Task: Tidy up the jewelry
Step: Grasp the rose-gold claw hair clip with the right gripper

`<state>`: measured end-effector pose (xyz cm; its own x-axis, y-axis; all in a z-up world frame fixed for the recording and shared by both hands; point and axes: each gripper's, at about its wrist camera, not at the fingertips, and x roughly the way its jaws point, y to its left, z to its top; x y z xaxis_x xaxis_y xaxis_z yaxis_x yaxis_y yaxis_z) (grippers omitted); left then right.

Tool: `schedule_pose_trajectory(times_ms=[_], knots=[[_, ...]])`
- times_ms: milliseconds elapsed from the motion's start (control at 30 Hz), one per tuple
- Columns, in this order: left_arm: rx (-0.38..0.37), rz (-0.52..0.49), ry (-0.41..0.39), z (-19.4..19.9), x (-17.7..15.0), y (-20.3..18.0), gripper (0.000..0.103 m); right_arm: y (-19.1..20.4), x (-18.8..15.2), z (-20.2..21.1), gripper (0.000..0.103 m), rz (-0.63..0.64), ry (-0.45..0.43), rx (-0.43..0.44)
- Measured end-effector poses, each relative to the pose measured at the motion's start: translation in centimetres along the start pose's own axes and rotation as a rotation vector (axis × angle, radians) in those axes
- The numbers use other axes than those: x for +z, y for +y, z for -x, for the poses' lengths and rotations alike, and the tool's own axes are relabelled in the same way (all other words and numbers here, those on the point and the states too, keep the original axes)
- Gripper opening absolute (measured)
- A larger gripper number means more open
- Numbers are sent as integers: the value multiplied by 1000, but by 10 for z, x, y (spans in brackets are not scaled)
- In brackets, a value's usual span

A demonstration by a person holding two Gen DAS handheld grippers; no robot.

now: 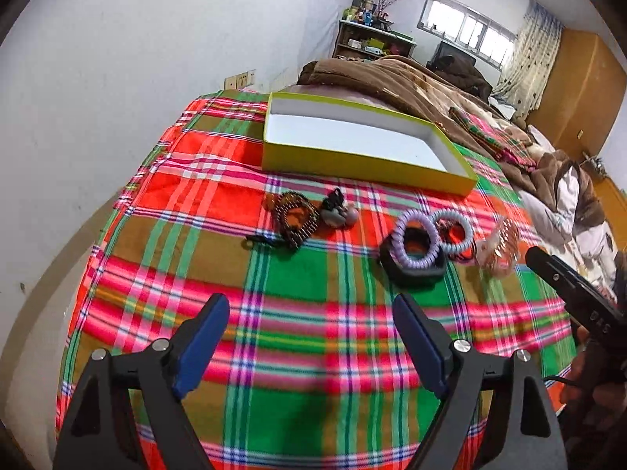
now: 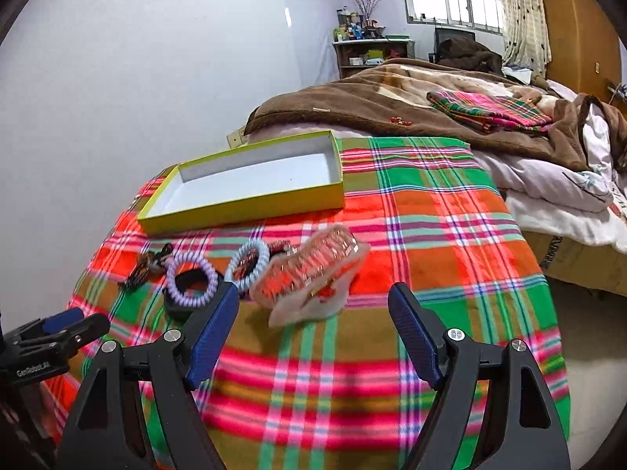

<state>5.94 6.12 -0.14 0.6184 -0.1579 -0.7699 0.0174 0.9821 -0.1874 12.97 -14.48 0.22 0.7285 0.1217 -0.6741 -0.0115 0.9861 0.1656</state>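
An empty yellow-green box (image 1: 364, 164) (image 2: 250, 199) with a white inside sits at the far side of a plaid cloth. In front of it lie a dark beaded bracelet (image 1: 294, 217) (image 2: 141, 268), a grey trinket (image 1: 339, 213), a purple coil tie (image 1: 417, 244) (image 2: 192, 280) on a black band, a pale blue coil tie (image 1: 454, 231) (image 2: 249, 264) and a clear pink hair clip (image 1: 501, 248) (image 2: 313, 274). My left gripper (image 1: 309, 321) is open and empty, short of the items. My right gripper (image 2: 313, 313) is open and empty, just before the clip.
The plaid cloth (image 1: 298, 313) (image 2: 431, 235) covers the table against a white wall. A bed with a brown blanket (image 2: 392, 105) and a folded plaid cloth (image 2: 490, 111) lies to the right. The right gripper's body shows in the left wrist view (image 1: 568, 282), the left one's in the right wrist view (image 2: 51, 333).
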Motion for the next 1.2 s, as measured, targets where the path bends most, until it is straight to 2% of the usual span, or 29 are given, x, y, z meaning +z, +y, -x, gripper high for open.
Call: schedule_pose_trajectory(times_ms=[167, 267, 367, 500, 567, 633, 733, 933, 1200], knots=[[-9, 33, -9, -5, 12, 12, 87, 2, 12, -19, 78, -37, 34, 9], [4, 18, 8, -10, 16, 15, 87, 2, 16, -29, 76, -73, 59, 19], [-15, 19, 35, -14, 19, 18, 87, 3, 18, -39, 72, -77, 76, -6], [-51, 28, 28, -13, 20, 22, 87, 3, 18, -49, 70, -88, 110, -4], [-44, 30, 31, -14, 20, 22, 87, 4, 17, -54, 63, -92, 124, 2], [-40, 31, 37, -15, 21, 23, 87, 4, 17, -56, 61, -88, 126, -4], [-50, 57, 62, -19, 23, 27, 87, 3, 17, -57, 51, -90, 116, -8], [-49, 67, 51, -19, 25, 33, 87, -1, 17, -55, 40, -89, 110, -17], [-38, 80, 45, -19, 31, 41, 86, -4, 14, -47, 40, -68, 94, -32]])
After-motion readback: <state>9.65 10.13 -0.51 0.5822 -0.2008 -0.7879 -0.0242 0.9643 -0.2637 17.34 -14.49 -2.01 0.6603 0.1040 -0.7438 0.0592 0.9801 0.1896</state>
